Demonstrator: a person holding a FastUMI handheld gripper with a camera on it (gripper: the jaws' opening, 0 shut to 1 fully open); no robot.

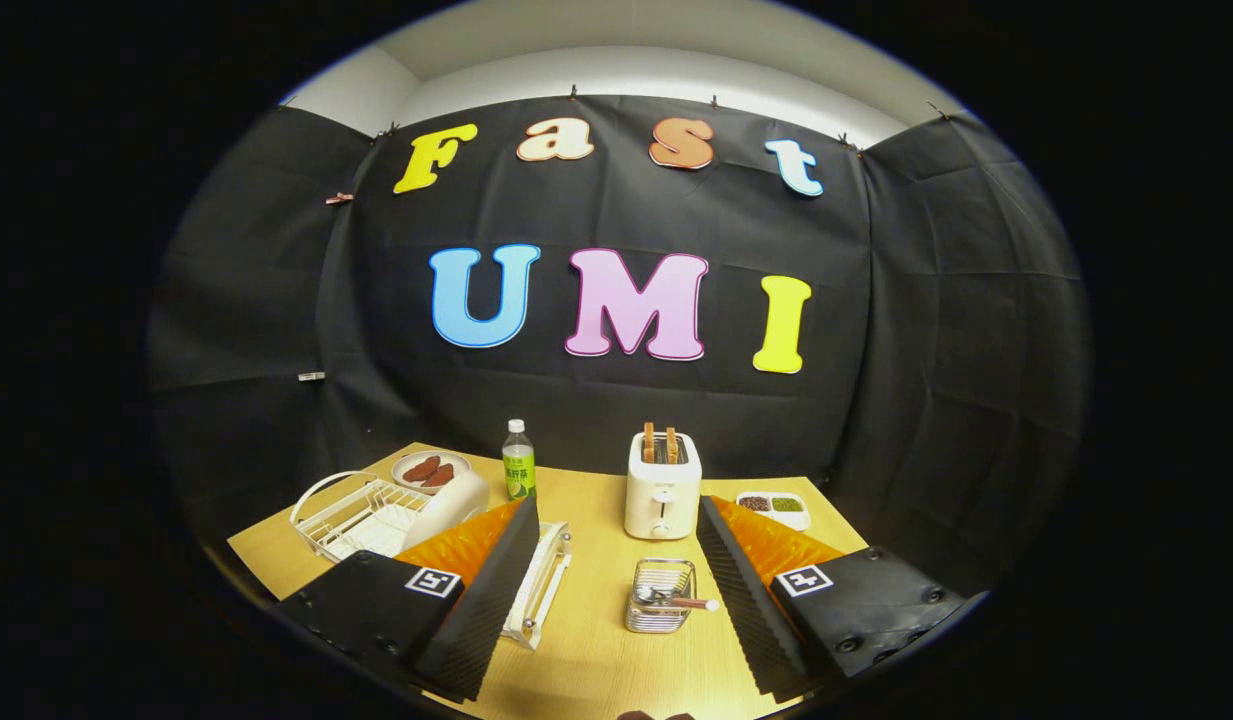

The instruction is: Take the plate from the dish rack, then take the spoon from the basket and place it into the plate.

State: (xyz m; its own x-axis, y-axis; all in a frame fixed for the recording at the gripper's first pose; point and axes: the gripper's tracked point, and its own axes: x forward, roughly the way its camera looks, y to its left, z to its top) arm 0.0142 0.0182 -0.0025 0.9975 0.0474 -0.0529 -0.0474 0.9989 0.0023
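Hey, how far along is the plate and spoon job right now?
Nothing looks done yet. The plate leans in the dish rack, and the spoon lies in the wire basket between the fingers. The tool is open, holding nothing. Left: take out the plate, then put the spoon into it.

Counter looks like light wood, smooth w/ a soft shine. Basket is shiny metal wire. Dish rack is white coated wire. Toaster is smooth, glossy. Bottle is clear plastic. Gripper fingers have ridged, matt pads.
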